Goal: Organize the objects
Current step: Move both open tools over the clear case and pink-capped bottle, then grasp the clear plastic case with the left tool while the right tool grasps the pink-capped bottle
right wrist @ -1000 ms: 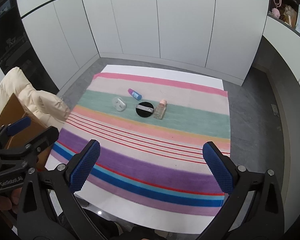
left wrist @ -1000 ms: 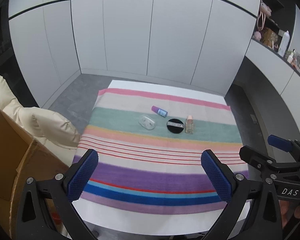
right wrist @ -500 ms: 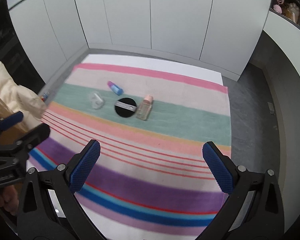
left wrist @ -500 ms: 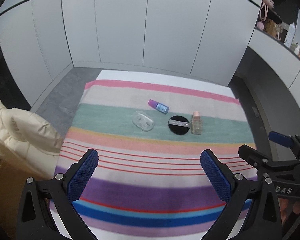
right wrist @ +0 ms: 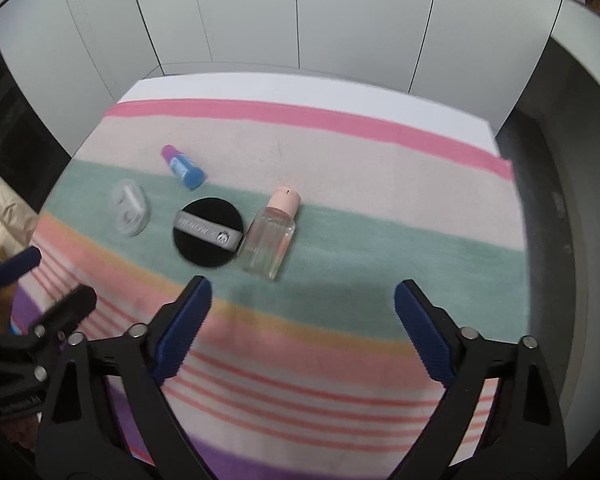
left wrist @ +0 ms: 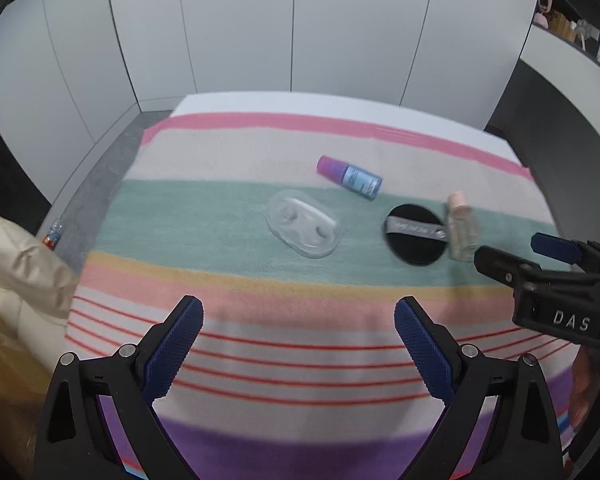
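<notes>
On the striped cloth point(left wrist: 260, 280) lie a clear oval case point(left wrist: 303, 225), a blue bottle with a purple cap point(left wrist: 350, 177), a round black puff point(left wrist: 416, 234) and a clear bottle with a pink cap point(left wrist: 462, 227). My left gripper point(left wrist: 298, 338) hovers short of the clear case, its jaws closing with nothing between them. The right wrist view shows the same clear case point(right wrist: 129, 206), blue bottle point(right wrist: 183, 167), puff point(right wrist: 208, 232) and pink-capped bottle point(right wrist: 269, 236). My right gripper point(right wrist: 303, 316) hangs just short of that bottle, jaws closing, nothing between them.
A cream padded jacket point(left wrist: 16, 264) and a brown cardboard box point(left wrist: 4, 380) sit left of the table. A small bottle point(left wrist: 52, 234) lies on the grey floor. White cabinet doors point(left wrist: 300, 32) stand behind, and a shelf point(left wrist: 572, 24) with small items at the right.
Both grippers have dropped and moved forward toward the row of objects, which now look much larger. Their jaws have narrowed a little.
</notes>
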Demonstrator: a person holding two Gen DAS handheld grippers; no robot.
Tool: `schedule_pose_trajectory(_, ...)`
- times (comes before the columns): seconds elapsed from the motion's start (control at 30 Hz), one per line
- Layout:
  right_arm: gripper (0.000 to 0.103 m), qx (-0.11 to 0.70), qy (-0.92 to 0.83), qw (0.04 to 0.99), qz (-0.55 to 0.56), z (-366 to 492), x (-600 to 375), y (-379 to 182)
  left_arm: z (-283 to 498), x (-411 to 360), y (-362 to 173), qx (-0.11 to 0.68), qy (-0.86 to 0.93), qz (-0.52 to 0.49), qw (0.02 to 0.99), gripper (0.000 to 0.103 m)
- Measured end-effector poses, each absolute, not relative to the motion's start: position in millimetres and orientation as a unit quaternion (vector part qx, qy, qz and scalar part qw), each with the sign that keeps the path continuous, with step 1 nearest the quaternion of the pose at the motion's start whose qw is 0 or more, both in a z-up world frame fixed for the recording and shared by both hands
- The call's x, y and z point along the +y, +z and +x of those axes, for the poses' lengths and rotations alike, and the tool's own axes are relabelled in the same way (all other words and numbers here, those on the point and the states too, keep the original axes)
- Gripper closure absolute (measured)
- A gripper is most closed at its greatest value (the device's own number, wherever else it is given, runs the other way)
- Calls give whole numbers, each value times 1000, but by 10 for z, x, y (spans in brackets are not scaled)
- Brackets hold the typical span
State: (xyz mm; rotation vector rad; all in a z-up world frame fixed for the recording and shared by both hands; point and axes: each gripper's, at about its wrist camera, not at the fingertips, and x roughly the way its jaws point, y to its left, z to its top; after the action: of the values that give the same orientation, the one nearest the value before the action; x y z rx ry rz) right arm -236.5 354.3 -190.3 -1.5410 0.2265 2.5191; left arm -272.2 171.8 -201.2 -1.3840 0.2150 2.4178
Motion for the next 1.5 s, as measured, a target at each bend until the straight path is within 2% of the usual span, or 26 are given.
schedule_pose_trajectory(0.17,12,74,847,85,-520,-2524,3498,-2168,-2876,1763,-2241,78,849,-494,172,6)
schedule_pose_trajectory(0.2,17,69,847,87,-520,-2535,3486,-2186,-2912,1771,-2273,78,848,-494,173,6)
schedule_pose_trajectory(0.47,35,52,862,96,-495,-2581,3506,-2267,-3122,1924,-2351,99,852,-476,193,6)
schedule_pose_trajectory(0.53,46,54,865,101,-489,-2597,3529,-2275,-3161,1966,-2357,106,855,-469,195,8)
schedule_pose_trajectory(0.57,49,53,866,103,-486,-2607,3533,-2280,-3179,1979,-2350,106,857,-465,197,16)
schedule_pose_trajectory(0.63,62,51,868,102,-483,-2634,3525,-2285,-3195,2004,-2318,107,859,-457,206,31)
schedule_pose_trajectory(0.67,67,50,868,100,-483,-2641,3519,-2289,-3203,2009,-2304,108,859,-455,209,46)
schedule_pose_trajectory(0.7,74,48,868,98,-484,-2644,3517,-2299,-3206,2019,-2290,108,857,-456,213,48)
schedule_pose_trajectory(1.1,75,70,857,89,-502,-2577,3496,-2170,-2988,1993,-2119,89,846,-474,227,49)
schedule_pose_trajectory(1.5,75,65,860,73,-502,-2271,3329,-1561,-2523,1932,-1408,72,850,-465,237,49)
